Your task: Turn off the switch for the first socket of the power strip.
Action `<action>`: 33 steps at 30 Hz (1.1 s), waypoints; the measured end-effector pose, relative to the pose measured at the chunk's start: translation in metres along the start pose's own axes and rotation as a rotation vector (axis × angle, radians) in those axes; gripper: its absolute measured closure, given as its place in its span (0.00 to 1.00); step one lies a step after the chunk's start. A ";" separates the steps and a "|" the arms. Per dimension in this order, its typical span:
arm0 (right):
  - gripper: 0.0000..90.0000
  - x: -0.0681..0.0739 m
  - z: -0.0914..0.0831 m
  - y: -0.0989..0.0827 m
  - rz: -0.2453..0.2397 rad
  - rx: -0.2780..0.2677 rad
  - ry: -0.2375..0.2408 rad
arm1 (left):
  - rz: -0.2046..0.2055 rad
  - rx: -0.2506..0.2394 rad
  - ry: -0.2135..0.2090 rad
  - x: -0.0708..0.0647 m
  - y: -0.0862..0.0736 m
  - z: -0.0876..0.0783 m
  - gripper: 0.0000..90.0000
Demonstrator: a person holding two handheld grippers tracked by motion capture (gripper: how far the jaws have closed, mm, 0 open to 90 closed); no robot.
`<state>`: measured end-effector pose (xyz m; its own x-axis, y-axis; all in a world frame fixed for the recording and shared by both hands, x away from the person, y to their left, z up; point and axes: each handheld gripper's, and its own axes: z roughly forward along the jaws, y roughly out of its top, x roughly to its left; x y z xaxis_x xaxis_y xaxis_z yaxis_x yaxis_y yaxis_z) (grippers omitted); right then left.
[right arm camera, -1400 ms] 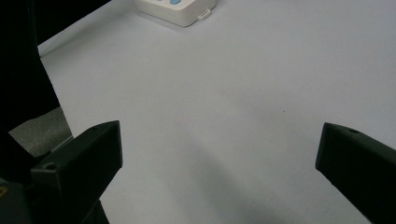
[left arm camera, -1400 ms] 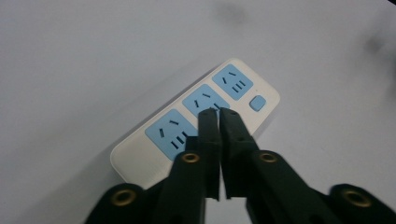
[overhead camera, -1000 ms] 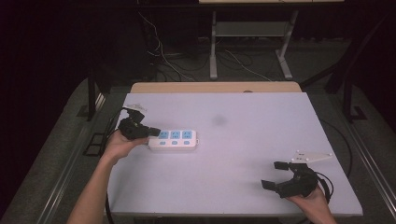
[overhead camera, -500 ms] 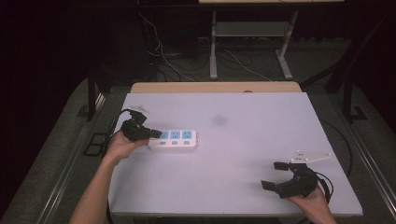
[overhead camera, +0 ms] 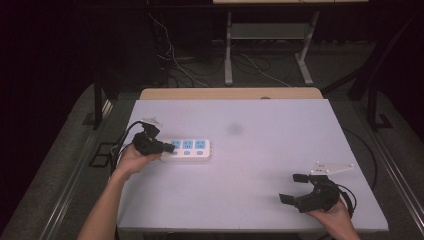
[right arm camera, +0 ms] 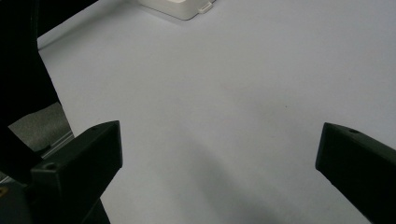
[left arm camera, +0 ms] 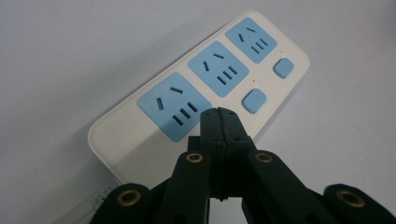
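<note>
I'm looking at the white table (overhead camera: 260,165), with a faint dark smudge (overhead camera: 234,129) near the middle of its top. Along its far edge I see a light wooden strip (overhead camera: 230,93). Beyond that a pale metal stand (overhead camera: 228,55) is on the floor, with loose cables (overhead camera: 185,65) tangled to the left of it. There's grey flooring (overhead camera: 65,165) on both sides of the table, and a metal rail (overhead camera: 395,170) runs along the right. The background is too dark to make out.

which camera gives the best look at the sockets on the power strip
The left gripper view: the power strip lies close beneath the shut left claw, with three blue sockets and two blue buttons sharp. The high view shows the whole strip small beside that claw. The right gripper view catches one white end.
</note>
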<state>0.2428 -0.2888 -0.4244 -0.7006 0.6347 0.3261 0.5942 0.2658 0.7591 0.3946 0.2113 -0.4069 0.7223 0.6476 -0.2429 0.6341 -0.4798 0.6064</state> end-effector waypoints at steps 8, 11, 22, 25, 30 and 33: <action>0.00 0.000 0.000 0.000 0.000 0.001 0.001 | 0.019 -0.002 0.039 -0.004 -0.001 0.006 0.99; 0.00 0.000 0.001 0.000 -0.003 0.003 0.002 | -0.004 -0.033 0.033 -0.005 -0.004 0.008 0.99; 0.00 0.003 0.001 0.000 -0.009 0.008 0.001 | -0.044 -0.027 0.056 -0.008 -0.004 0.008 1.00; 0.00 0.003 0.001 0.000 -0.015 0.008 0.001 | -0.040 -0.038 0.067 -0.009 -0.005 0.010 1.00; 0.00 0.004 0.001 0.000 -0.016 0.011 0.000 | -0.049 -0.045 0.068 -0.009 -0.006 0.010 1.00; 0.00 0.004 0.001 0.000 -0.017 0.010 -0.001 | -0.057 -0.051 0.064 -0.009 -0.006 0.010 1.00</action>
<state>0.2408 -0.2857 -0.4236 -0.7098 0.6311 0.3128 0.5866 0.2838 0.7586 0.3870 0.2026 -0.4162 0.6655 0.7101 -0.2299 0.6573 -0.4116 0.6313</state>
